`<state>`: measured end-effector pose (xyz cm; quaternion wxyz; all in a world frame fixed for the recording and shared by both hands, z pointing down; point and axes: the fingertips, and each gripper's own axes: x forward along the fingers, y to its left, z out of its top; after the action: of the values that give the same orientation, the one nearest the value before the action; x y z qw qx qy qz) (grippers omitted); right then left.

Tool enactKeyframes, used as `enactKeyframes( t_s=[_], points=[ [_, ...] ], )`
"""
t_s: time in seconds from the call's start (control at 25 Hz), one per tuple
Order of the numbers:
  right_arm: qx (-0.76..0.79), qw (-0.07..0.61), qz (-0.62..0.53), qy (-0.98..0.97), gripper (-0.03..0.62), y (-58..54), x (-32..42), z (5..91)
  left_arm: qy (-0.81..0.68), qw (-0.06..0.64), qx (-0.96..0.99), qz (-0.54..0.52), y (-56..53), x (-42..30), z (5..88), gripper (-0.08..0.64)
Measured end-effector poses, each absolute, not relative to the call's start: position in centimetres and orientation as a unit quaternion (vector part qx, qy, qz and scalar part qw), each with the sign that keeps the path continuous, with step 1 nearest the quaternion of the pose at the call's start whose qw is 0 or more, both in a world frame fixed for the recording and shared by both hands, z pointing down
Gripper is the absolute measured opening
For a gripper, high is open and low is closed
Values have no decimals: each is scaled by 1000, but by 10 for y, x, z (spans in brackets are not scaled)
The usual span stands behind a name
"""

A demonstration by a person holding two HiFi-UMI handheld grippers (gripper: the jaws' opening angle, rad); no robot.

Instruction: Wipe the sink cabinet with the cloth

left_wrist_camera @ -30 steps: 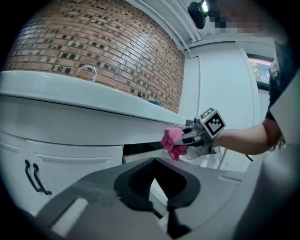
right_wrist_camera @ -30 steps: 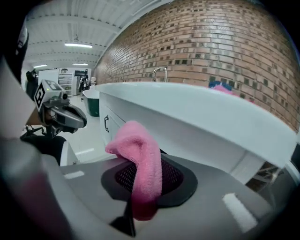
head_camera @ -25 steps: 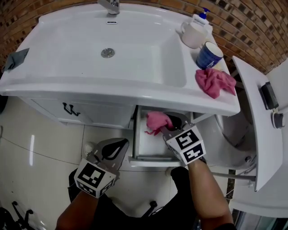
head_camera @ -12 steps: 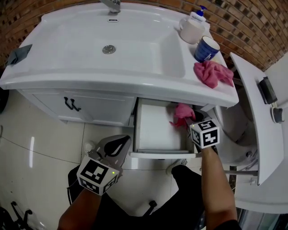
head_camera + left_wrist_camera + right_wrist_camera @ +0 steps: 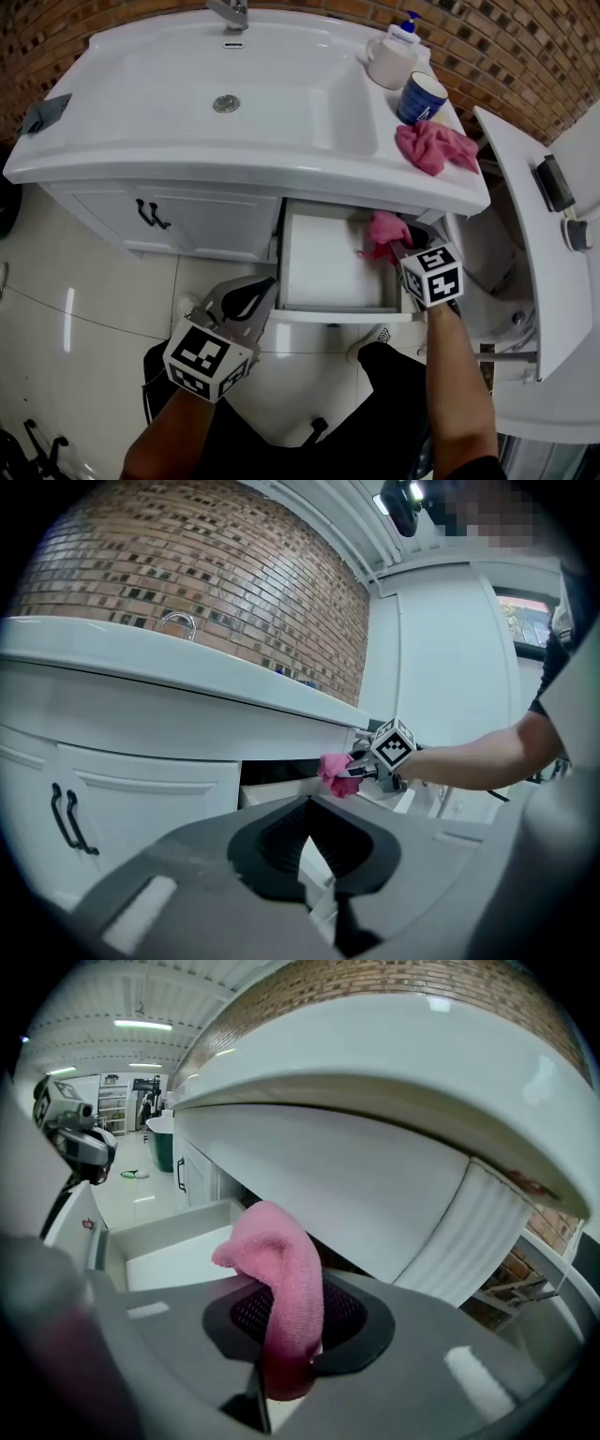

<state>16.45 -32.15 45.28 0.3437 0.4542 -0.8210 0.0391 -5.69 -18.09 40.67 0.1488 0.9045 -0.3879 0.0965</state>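
The white sink cabinet (image 5: 187,220) has its right drawer (image 5: 328,272) pulled open under the basin. A pink cloth (image 5: 382,234) (image 5: 281,1279) (image 5: 335,772) is clamped in my right gripper (image 5: 398,251), which is shut on it at the drawer's right inner side, just below the counter overhang (image 5: 394,1138). My left gripper (image 5: 246,302) hangs in front of the cabinet, left of the drawer front, its jaws shut with nothing between them (image 5: 309,892).
A second pink cloth (image 5: 429,145) lies on the counter's right end beside a blue cup (image 5: 419,97) and a soap dispenser (image 5: 392,56). A white door panel (image 5: 530,234) stands open at the right. Two black handles (image 5: 150,216) mark the left cabinet door.
My right gripper carried the pink cloth from the drawer's middle to its right side, then held nearly still. The left gripper drifted slightly.
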Motion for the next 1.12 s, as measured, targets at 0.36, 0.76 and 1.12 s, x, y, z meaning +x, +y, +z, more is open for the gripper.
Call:
enactKeyframes(
  t_s=[0.36, 0.76, 1.12],
  points=[
    [269, 341, -83, -897, 78, -275, 48, 424, -391, 152, 903, 98, -179, -62, 406, 6],
    [193, 390, -91, -896, 78, -254, 19, 455, -394, 156, 900, 98, -170, -70, 408, 6],
    [235, 442, -71, -863, 78, -258, 101, 462, -389, 158, 903, 95, -170, -65, 410, 6]
  ],
)
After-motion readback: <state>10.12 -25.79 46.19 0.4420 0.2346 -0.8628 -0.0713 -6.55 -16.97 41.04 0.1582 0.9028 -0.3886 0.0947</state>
